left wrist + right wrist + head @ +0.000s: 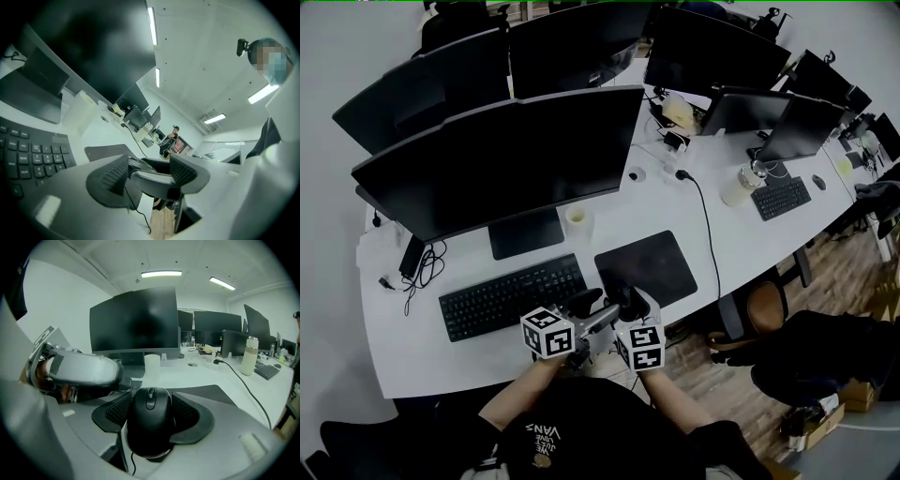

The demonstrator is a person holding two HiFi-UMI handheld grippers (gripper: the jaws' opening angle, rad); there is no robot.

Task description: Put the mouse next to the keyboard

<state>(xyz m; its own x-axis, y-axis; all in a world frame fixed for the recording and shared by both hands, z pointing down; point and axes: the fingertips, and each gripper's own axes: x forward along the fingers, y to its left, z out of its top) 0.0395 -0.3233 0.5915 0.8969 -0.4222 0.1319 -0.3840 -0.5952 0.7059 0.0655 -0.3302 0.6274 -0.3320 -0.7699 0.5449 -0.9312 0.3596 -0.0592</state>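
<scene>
A black corded mouse (150, 420) sits between the jaws of my right gripper (150, 409), which is shut on it from both sides. In the head view this gripper (628, 302) hovers at the near left corner of the dark mouse pad (649, 264), just right of the black keyboard (514, 295). My left gripper (586, 305) is close beside it, between keyboard and pad. Its jaws (147, 176) stand open with nothing clamped; the right gripper's grey finger (152, 180) and the mouse (139, 164) show just beyond them.
A wide monitor (502, 164) stands behind the keyboard, with a white cup (576, 217) by its base. A black cable (708, 225) runs across the white desk (731, 248) to the right of the pad. A bottle (741, 185) and a second keyboard (781, 198) lie further right.
</scene>
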